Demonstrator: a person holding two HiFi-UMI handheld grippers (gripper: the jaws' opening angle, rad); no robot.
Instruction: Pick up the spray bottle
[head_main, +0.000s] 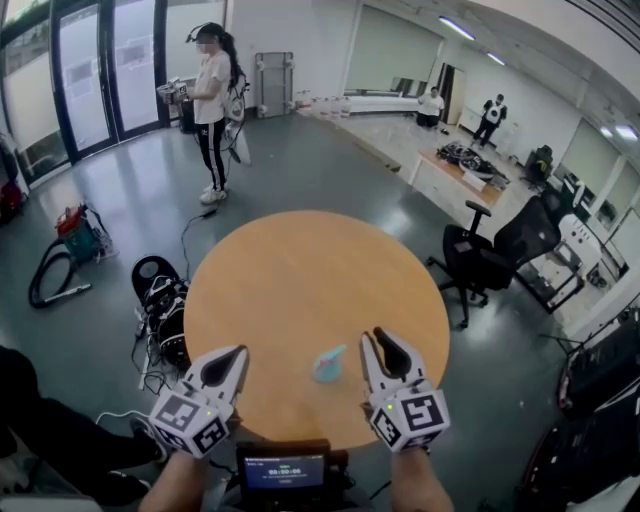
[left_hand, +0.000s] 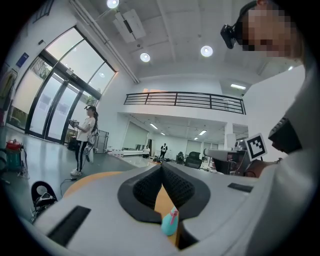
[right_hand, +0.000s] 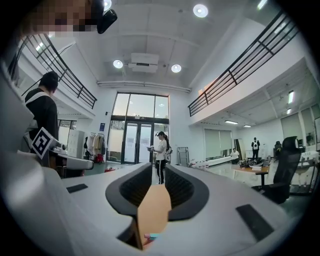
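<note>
A small light-blue spray bottle (head_main: 329, 364) with a pink trigger lies on the round wooden table (head_main: 300, 290), near its front edge. It sits between my two grippers, and neither touches it. My left gripper (head_main: 239, 352) is to its left, pointing level over the table edge with its jaws shut and empty. My right gripper (head_main: 378, 338) is close on the bottle's right, jaws a little apart with nothing between them. In the left gripper view the bottle (left_hand: 170, 221) shows low, below the closed jaws. In the right gripper view only a sliver of the bottle (right_hand: 150, 236) shows at the bottom.
A black office chair (head_main: 497, 252) stands right of the table. A dark bag with cables (head_main: 160, 303) lies on the floor at its left, and a vacuum (head_main: 73, 238) further left. A person (head_main: 213, 105) stands beyond the table. A small screen device (head_main: 283, 470) sits at the front edge.
</note>
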